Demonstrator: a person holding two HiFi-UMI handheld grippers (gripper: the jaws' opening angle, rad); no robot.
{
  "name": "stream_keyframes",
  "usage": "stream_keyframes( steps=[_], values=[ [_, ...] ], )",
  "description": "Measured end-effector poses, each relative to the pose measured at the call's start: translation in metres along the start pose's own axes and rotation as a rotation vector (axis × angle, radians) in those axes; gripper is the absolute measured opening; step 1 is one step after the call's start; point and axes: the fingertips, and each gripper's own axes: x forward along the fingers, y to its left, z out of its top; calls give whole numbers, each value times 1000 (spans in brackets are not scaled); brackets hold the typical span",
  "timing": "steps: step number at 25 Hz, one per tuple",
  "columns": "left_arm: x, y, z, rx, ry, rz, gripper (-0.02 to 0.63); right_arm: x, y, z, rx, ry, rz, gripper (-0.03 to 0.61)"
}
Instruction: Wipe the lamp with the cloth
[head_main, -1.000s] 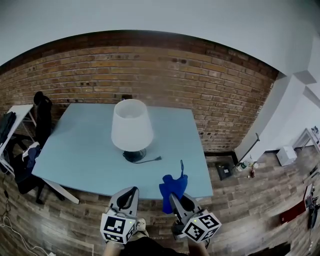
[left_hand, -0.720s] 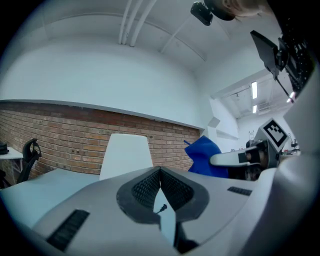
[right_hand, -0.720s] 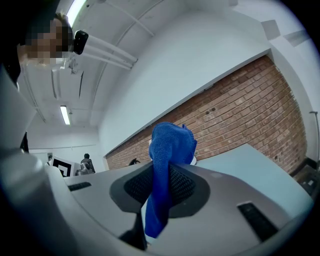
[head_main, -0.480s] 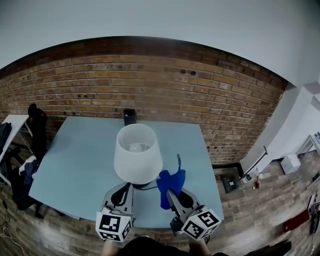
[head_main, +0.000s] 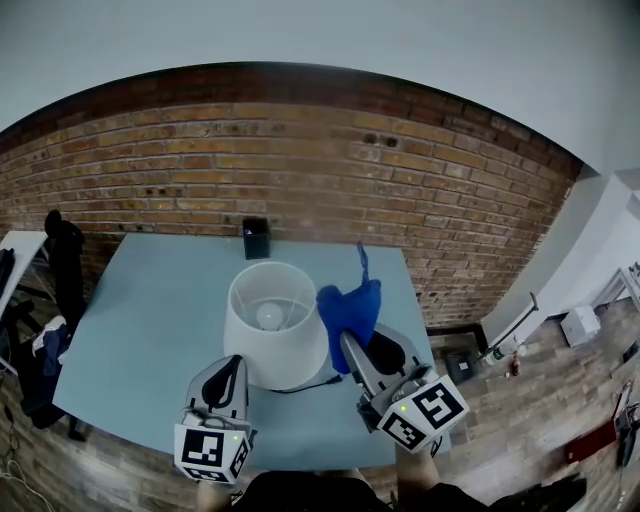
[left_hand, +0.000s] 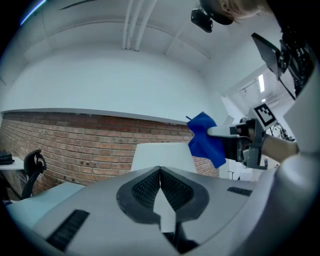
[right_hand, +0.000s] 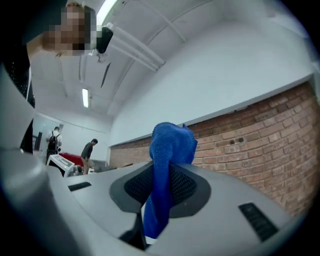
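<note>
Where right claw (right_hand: 160, 176) pinches cloth (right_hand: 171, 145), only head view shows bulb (head_main: 268, 316).

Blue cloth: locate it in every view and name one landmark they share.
Head view: cloth right of centre, beside the lamp shade, in the right gripper.
Left gripper view: cloth right of centre, at the lamp shade's upper right.
Right gripper view: cloth at centre, clamped between the jaws.
Shared landmark: the brick wall.

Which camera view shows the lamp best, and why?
The head view: the lamp is seen from above on the table, with bulb and cord. The left gripper view shows only part of the shade, behind the jaws. The right gripper view shows no lamp.
</note>
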Motion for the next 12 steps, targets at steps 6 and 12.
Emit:
stream_keyframes(
  steps=[6, 12],
  values=[
    [-1, 10, -7, -9, 12, 35, 9, 30, 6, -28, -134, 218, 90, 66],
    [-6, 27, -21, -31, 35, 77, 9, 28, 0, -69, -46, 294, 109, 66]
  ],
)
